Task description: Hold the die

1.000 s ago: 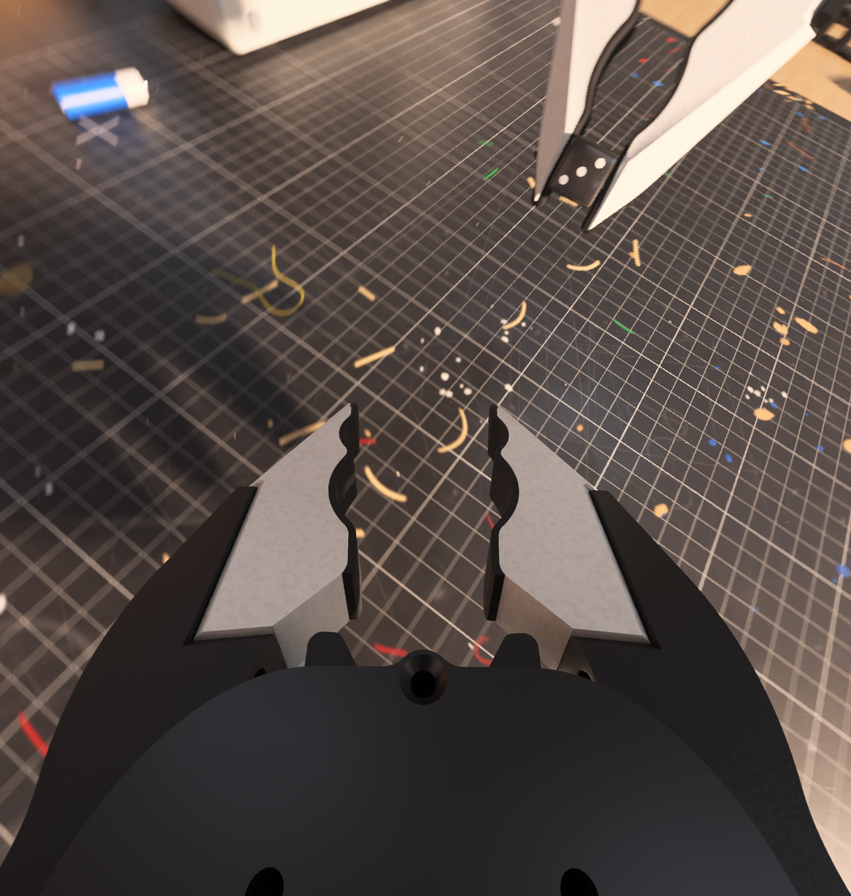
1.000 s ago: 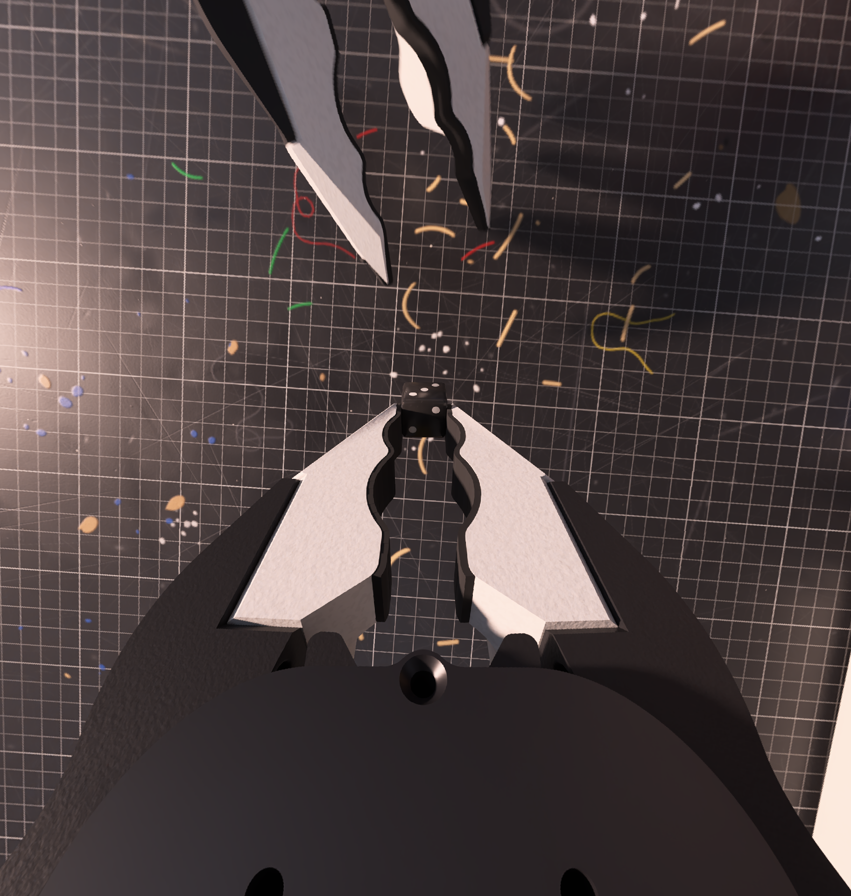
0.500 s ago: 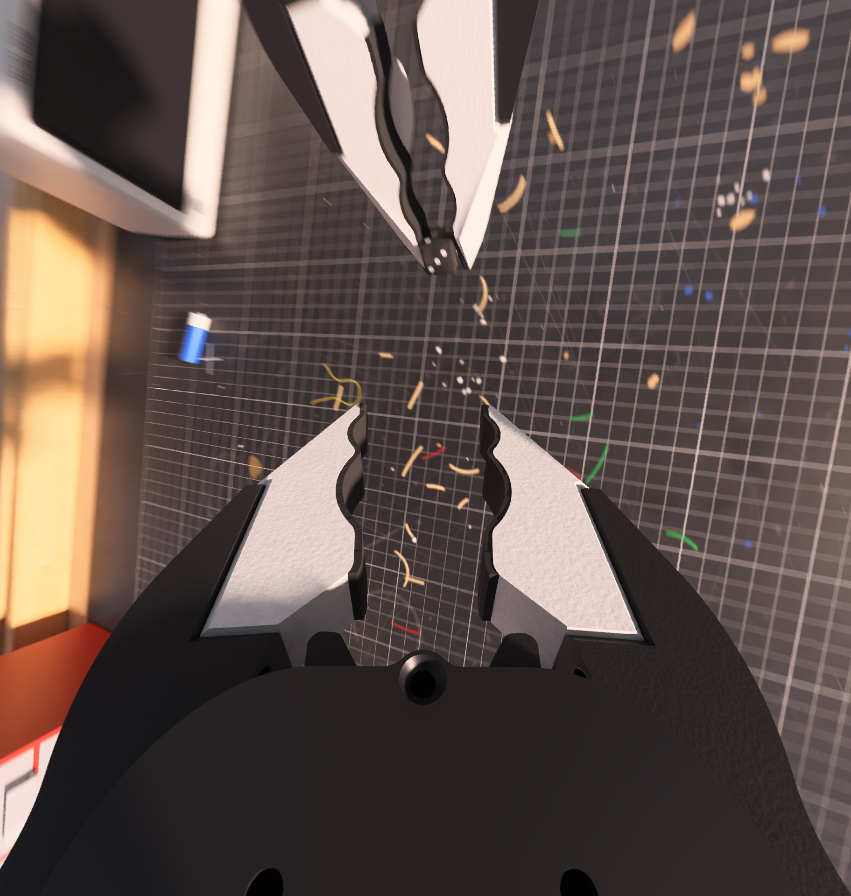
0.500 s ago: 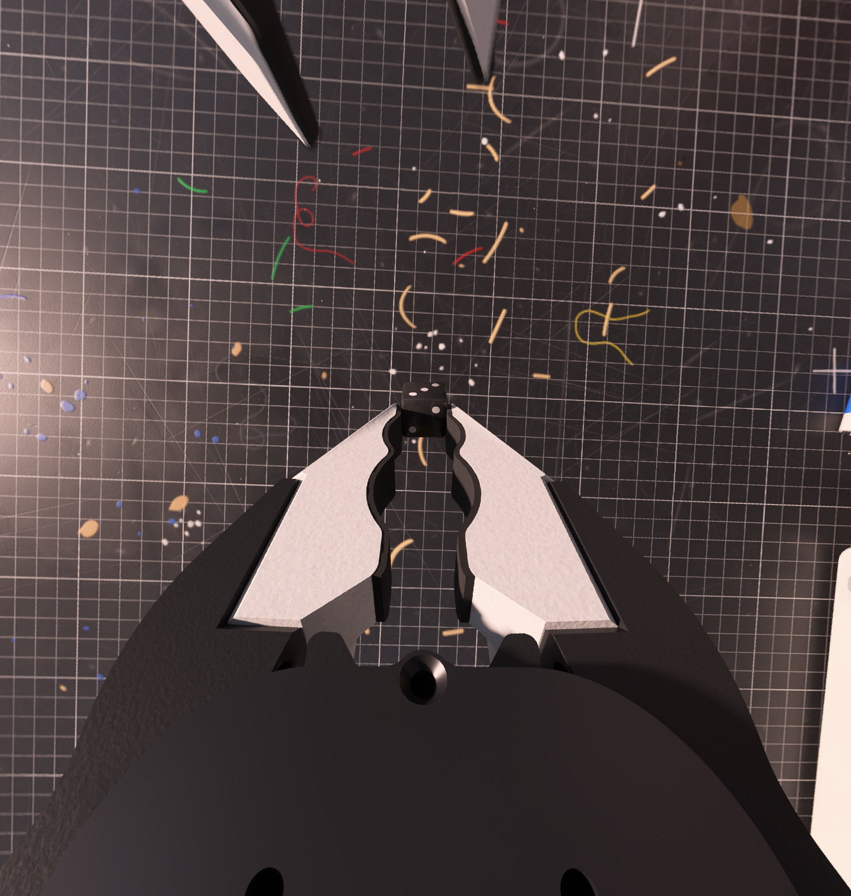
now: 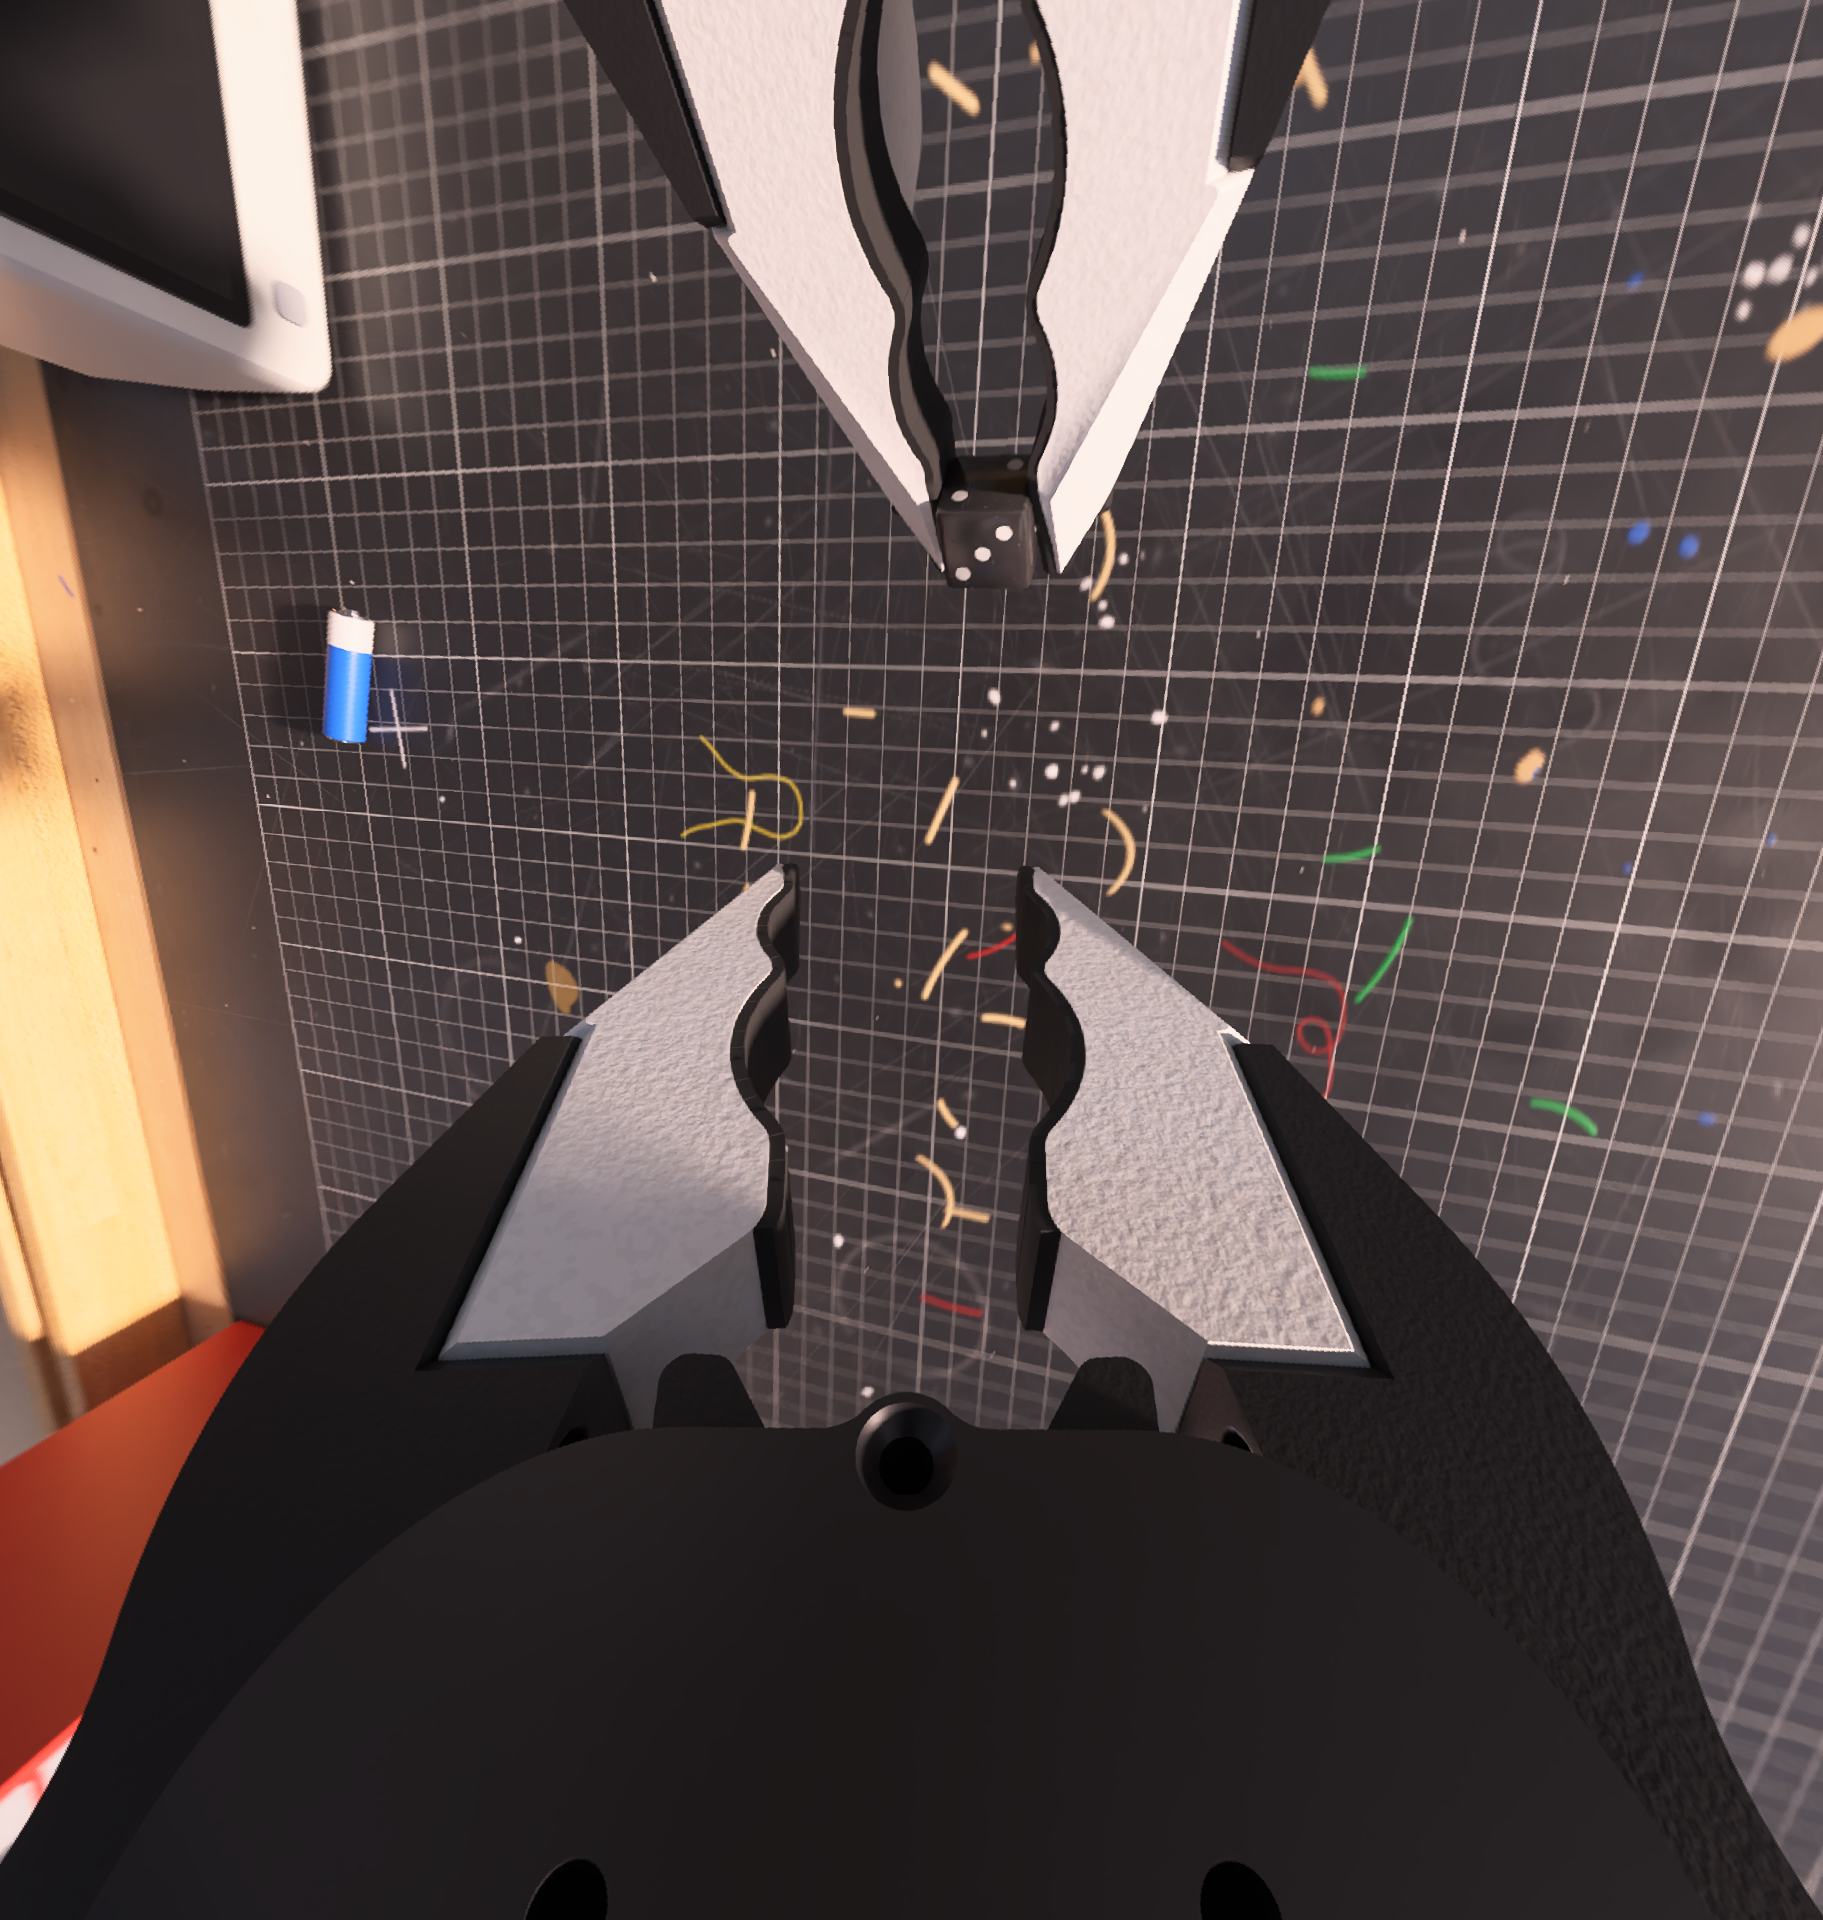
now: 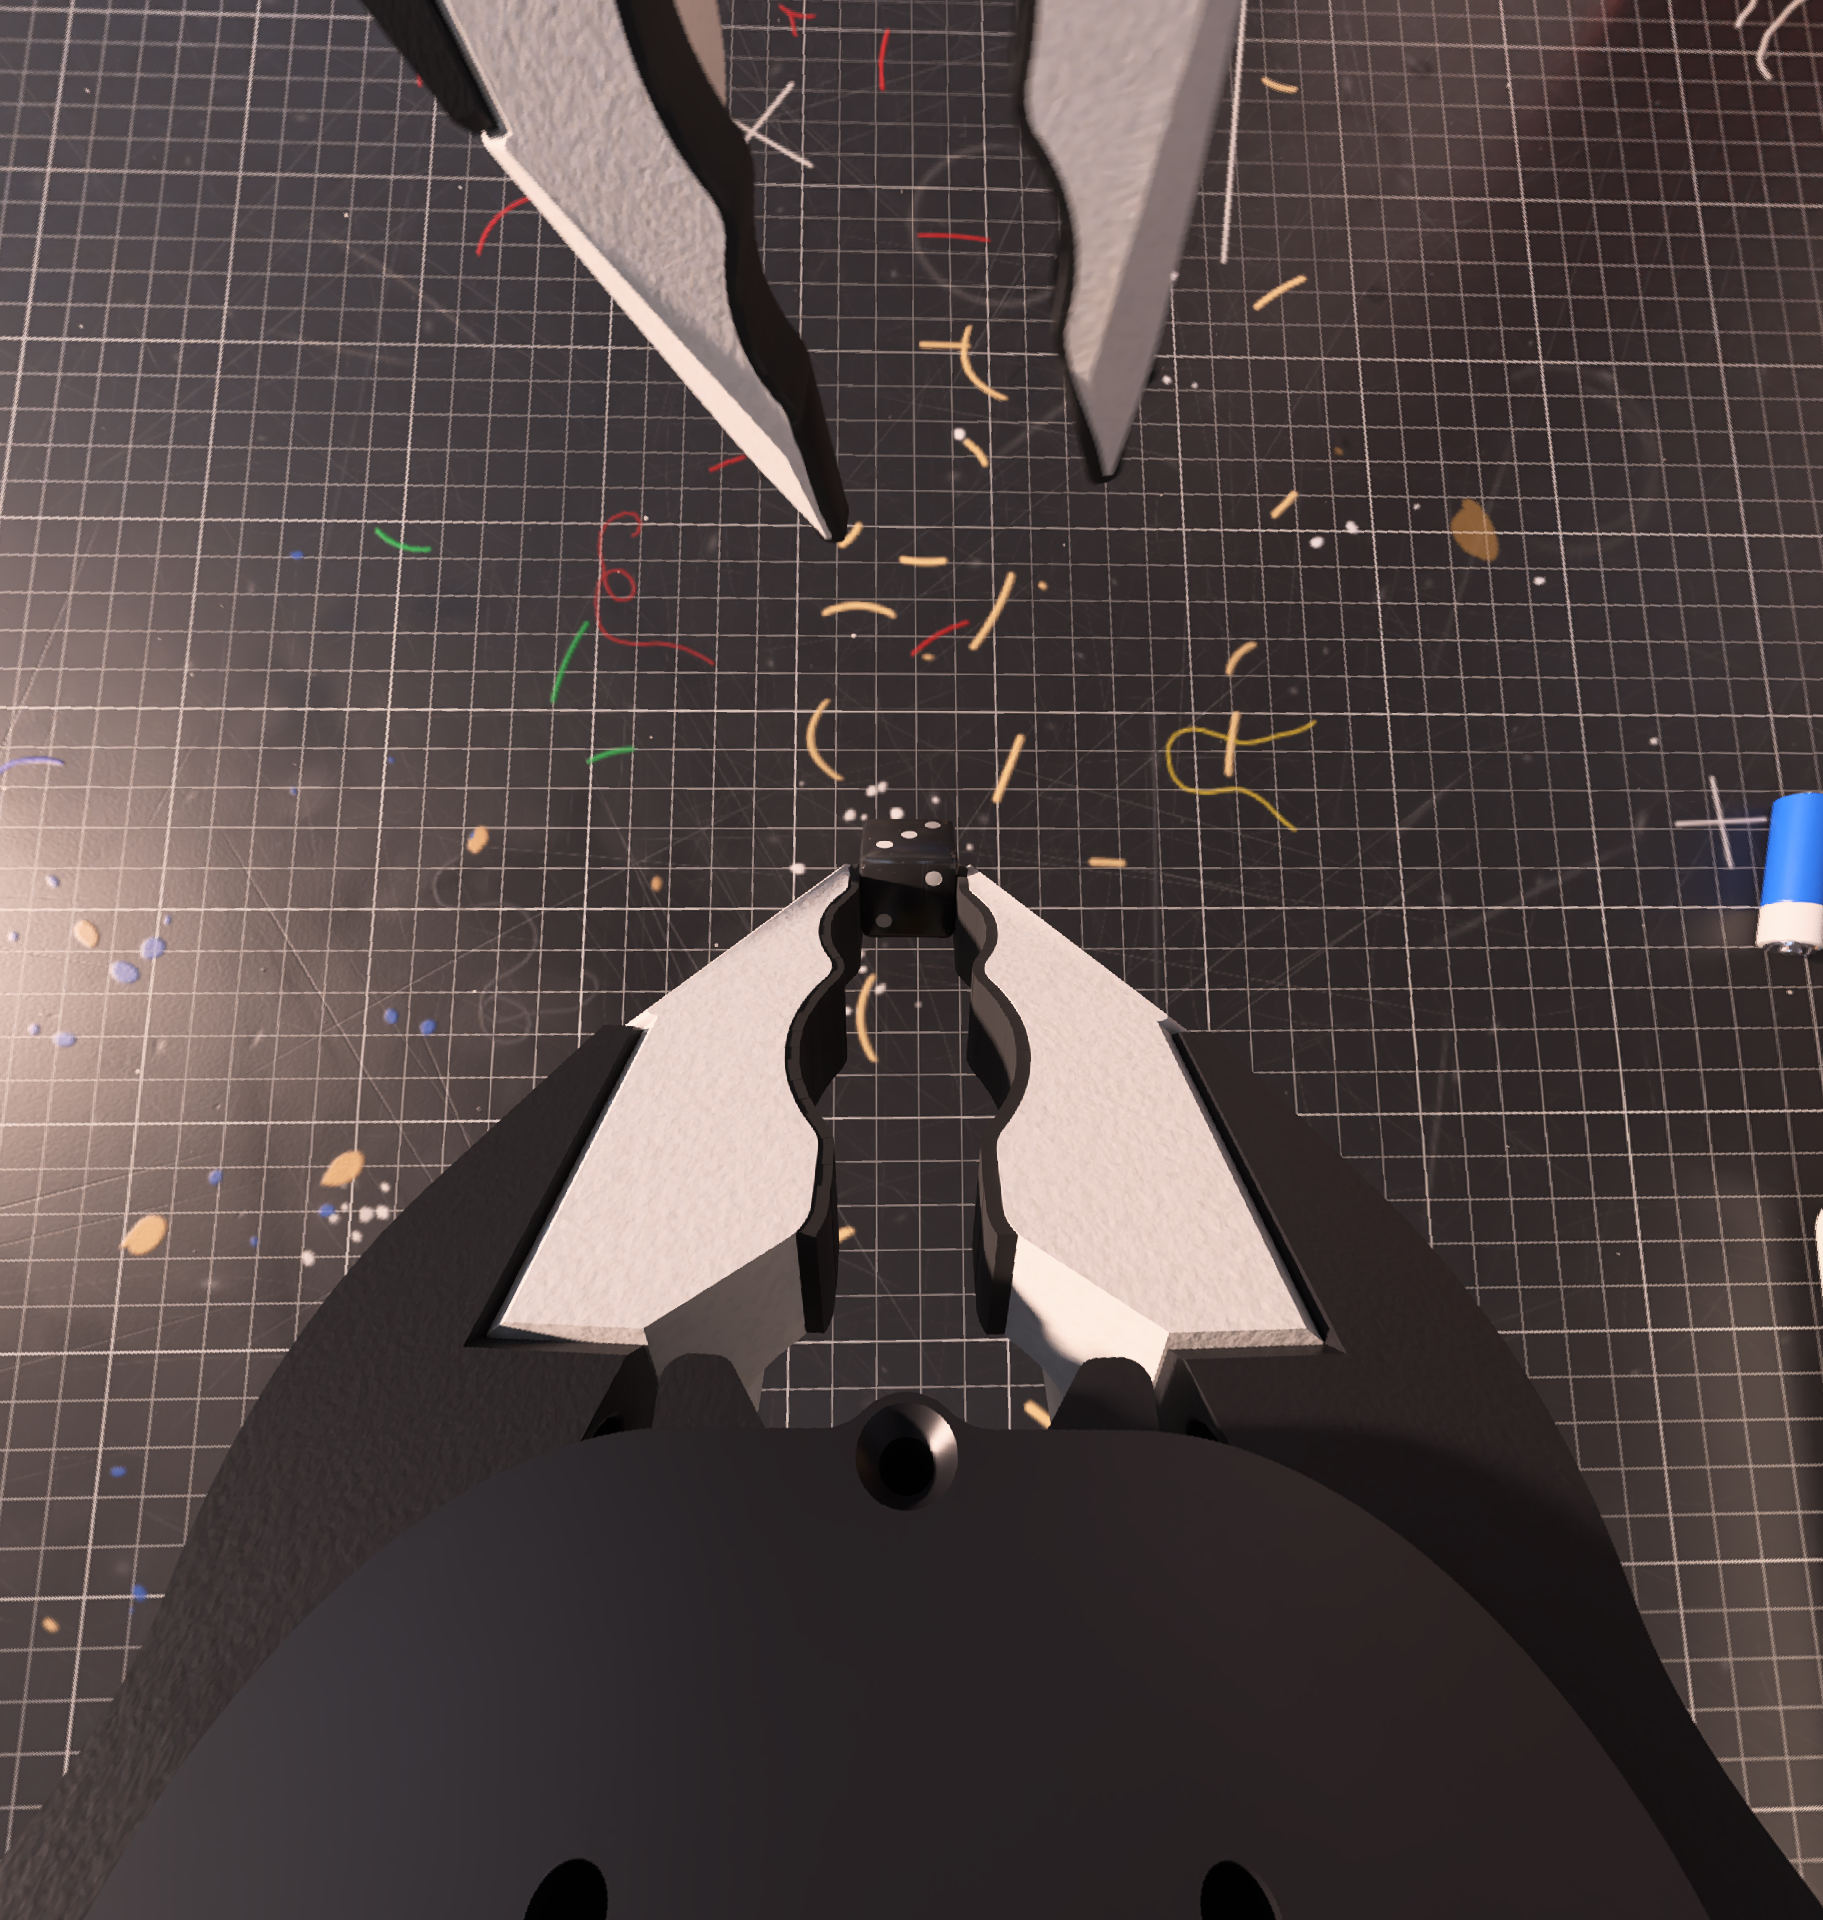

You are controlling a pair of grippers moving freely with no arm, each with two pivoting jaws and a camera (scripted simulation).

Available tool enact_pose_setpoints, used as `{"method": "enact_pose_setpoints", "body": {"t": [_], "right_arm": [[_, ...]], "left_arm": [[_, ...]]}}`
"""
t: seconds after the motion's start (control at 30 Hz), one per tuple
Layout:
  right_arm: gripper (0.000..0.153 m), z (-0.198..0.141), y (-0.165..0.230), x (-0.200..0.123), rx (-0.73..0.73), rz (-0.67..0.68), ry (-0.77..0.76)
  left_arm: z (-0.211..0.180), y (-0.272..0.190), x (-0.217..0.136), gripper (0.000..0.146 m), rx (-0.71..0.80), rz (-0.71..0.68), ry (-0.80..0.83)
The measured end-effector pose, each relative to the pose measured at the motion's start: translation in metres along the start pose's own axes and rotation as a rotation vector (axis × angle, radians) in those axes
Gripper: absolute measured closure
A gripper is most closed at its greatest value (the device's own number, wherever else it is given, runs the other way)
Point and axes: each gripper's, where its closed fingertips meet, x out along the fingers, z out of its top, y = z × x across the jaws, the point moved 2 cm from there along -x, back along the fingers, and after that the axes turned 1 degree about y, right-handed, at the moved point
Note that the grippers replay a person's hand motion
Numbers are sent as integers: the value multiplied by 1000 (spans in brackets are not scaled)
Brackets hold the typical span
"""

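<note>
Two views, left wrist first: left gripper [image 5: 905,883] empty, jaws parted over the dark gridded cutting mat [image 5: 1509,1143], nothing between the pads; far ahead, right gripper [image 5: 990,540] pointing back toward the camera, tips clamped on the small black die [image 5: 982,540], white pips showing on the near face; blue-and-white battery [image 5: 349,675] lying far left on the mat, white device [image 5: 159,208] at the far left corner. Right wrist view next: right gripper [image 6: 907,883] pinching the die [image 6: 908,878] at the very fingertips, two opposite flat faces against the pads, die apparently clear of the mat, though hard to confirm; left gripper [image 6: 964,499] far ahead, spread apart and empty; battery [image 6: 1795,883] off to the right. Probably light, rigid and smooth-sided, so likely slippery and apt to twist out of so shallow a tip hold; best taken squarely across opposite faces, not edges or corners.
</note>
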Motion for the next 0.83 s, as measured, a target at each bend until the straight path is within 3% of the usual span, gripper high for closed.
{"method": "enact_pose_setpoints", "body": {"t": [0.17, 0.37, 0.47, 0.57, 0.7, 0.77, 0.83], "right_arm": [[136, 1, 0, -2, 9, -18, -17], [136, -1, -2, -2, 8, -18, -13], [136, 0, -5, 3, -18, 14, 35], [136, 2, -6, 11, -63, 51, 121], [136, 10, -9, 21, -112, 84, 207], [136, 13, -10, 22, -121, 98, 236], [136, 14, -11, 23, -127, 111, 257]], "left_arm": [[7, 6, -2, 99, -7, -78, 50], [8, -35, -32, 102, -316, -13, -356], [-22, -69, -8, 102, -478, 27, -407], [-51, -81, 31, 90, -610, 112, -358], [-71, -61, 58, 80, -583, 298, -264], [-71, -49, 62, 80, -602, 295, -303], [-65, -45, 68, 80, -622, 193, -351]]}}
